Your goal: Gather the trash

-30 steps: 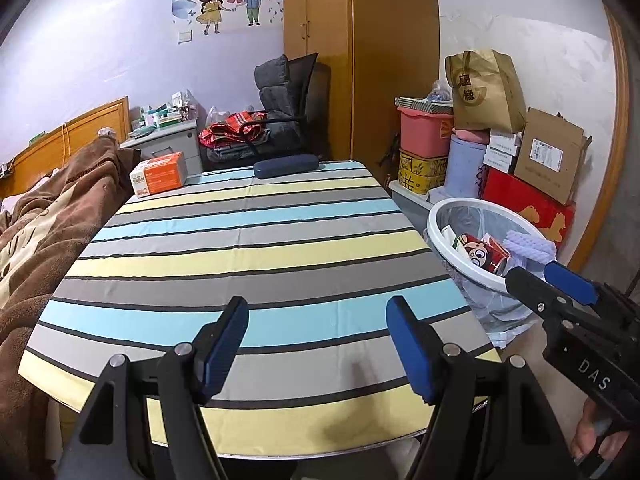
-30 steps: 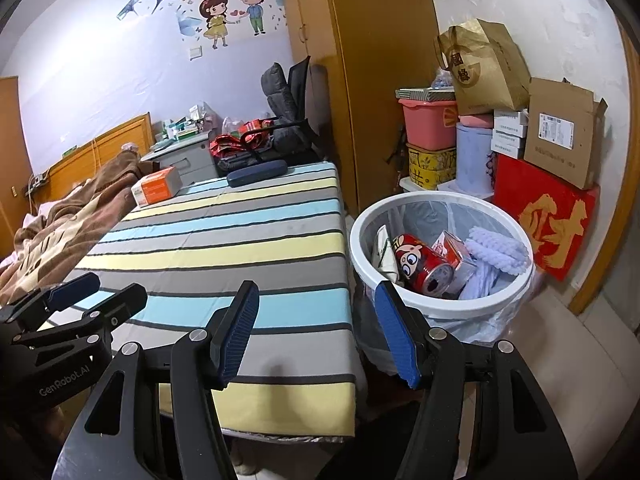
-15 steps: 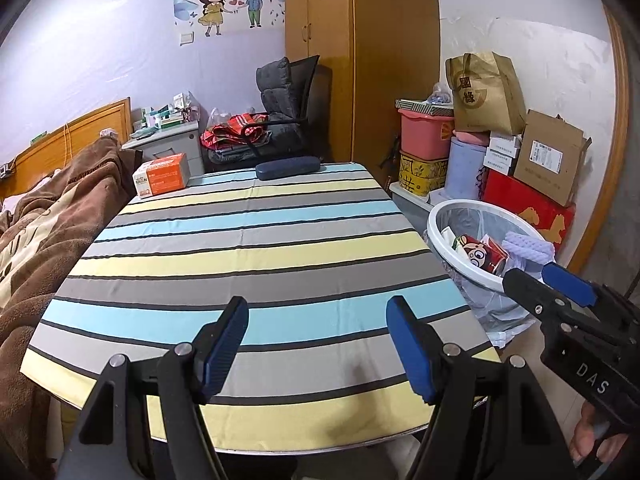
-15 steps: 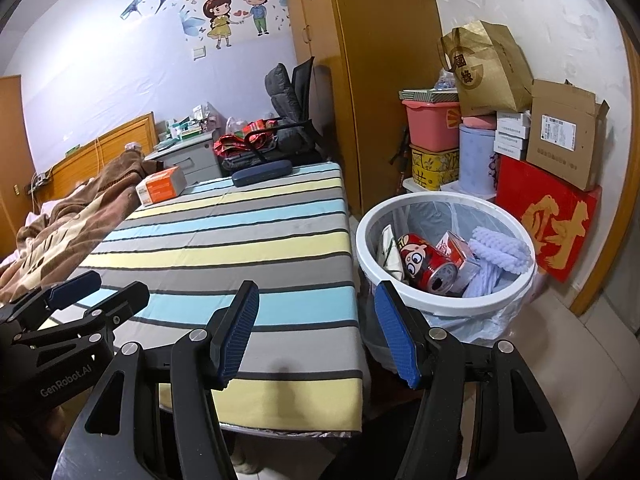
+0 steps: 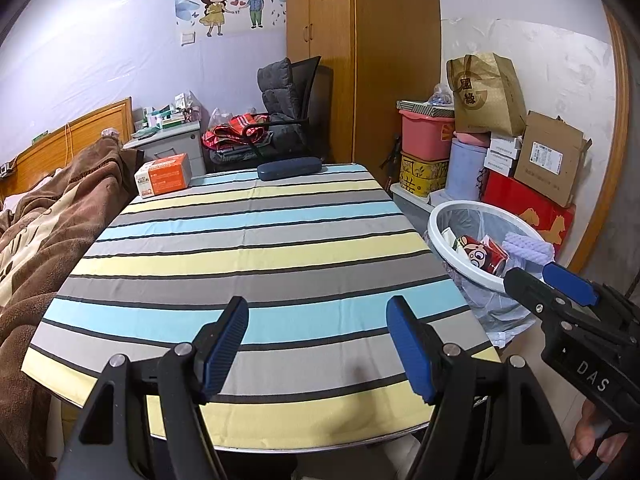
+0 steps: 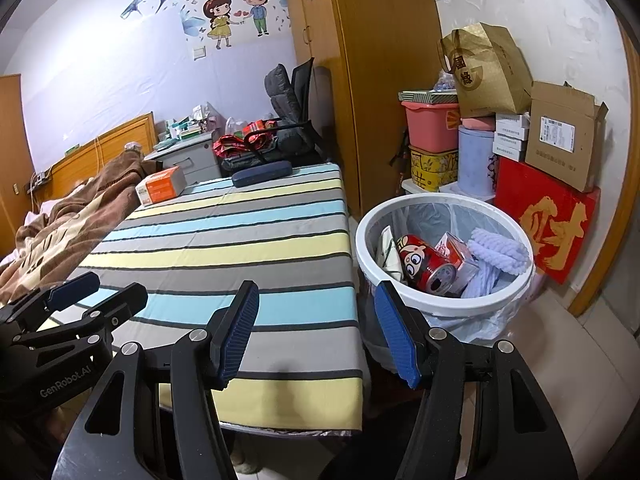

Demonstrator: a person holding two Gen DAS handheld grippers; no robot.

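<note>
I hold both grippers at the near edge of the tabletop (image 5: 256, 240), and both are empty. The left gripper (image 5: 316, 344) has its jaws wide open over the striped cloth, with nothing between them. The right gripper (image 6: 316, 332) also has its jaws wide open; one jaw stands over the corner of the tabletop and the other in front of the trash bin (image 6: 444, 304).

The trash bin stands on the floor, just beside the right edge of the tabletop. Inside it I see a red can (image 6: 426, 264) lying on its side, a small red carton (image 6: 458, 252) next to it, a pale purple cloth (image 6: 498, 248) and some folded paper. So the trash is in the bin, and I judge that this step of the collecting is finished.

On the tabletop only two things are left, both at the far edge: an orange box (image 5: 163, 175) at the far left corner and a dark blue case (image 5: 289, 168) near the middle of the far edge. I cannot say that they are trash; they look like things to keep.

For the next move I think there are two choices. If one of these two must go to the bin, I must reach far across the tabletop with the jaws open. If not, the task is nearly done and I only look for other trash.
</note>
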